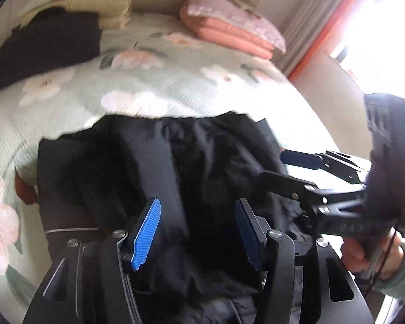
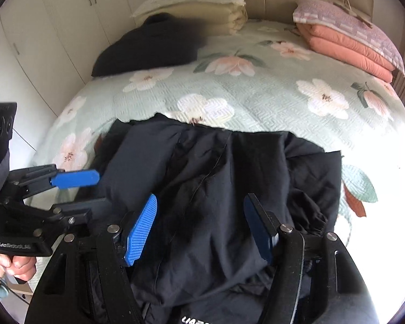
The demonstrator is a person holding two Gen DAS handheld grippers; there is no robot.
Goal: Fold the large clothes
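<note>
I read: left hand-held gripper point(image 1: 197, 232) released, jaws apart, nothing gripped | right hand-held gripper point(image 2: 202, 232) released likewise | black garment point(image 2: 216, 189) bunched on bed point(image 2: 256, 100), beneath both grippers.

Daylight floods in from a window point(image 1: 386, 27) at the far right, blown out to pure white in the left wrist view, its orange frame edge tinted by the glare. The same light washes the right side of the floral bedspread point(image 2: 256, 94) to near white in the right wrist view. The black garment point(image 2: 216, 189) reads as a dark mass, its folds hard to see. The left wrist view is smeared with motion blur; the right is sharper. Both curve strongly, with dark vignetted corners.
</note>
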